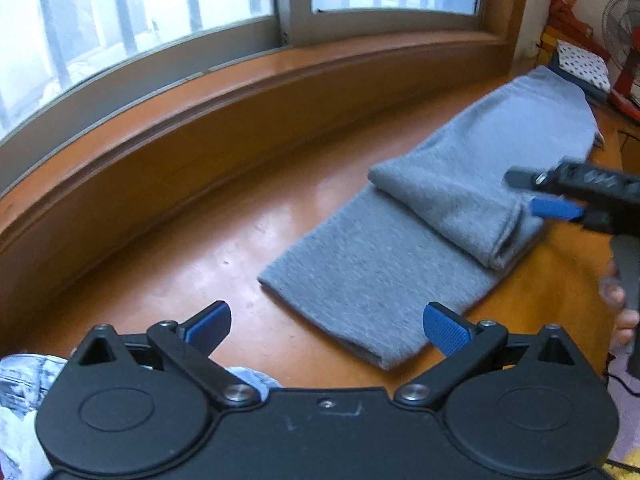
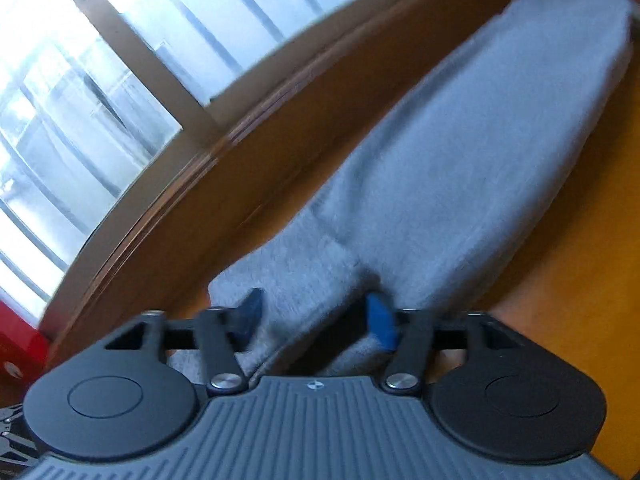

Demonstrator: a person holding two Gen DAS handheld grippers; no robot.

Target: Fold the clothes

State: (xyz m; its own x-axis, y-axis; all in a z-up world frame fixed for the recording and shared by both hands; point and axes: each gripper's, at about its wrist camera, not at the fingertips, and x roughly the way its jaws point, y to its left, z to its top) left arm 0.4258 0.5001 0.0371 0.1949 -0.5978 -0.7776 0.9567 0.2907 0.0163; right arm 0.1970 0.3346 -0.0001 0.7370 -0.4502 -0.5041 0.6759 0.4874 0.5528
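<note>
Left wrist view shows the left gripper (image 1: 326,326) spread wide and empty above the near end of the half-folded grey garment (image 1: 404,252) on the orange table (image 1: 192,248), while right wrist view shows the right gripper (image 2: 316,318) splayed over its fold, gripping nothing, likely readying another fold.

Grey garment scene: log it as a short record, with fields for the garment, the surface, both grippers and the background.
garment: grey garment, long strip lying flat, one end folded back over the middle
surface: orange-brown floor beside a wooden window ledge
left gripper: open, empty, above the floor by the garment's near end
right gripper: open, blurred, cloth between its fingers, pads not seen pressing
background: barred window; patterned cloth and fan at far right
</note>
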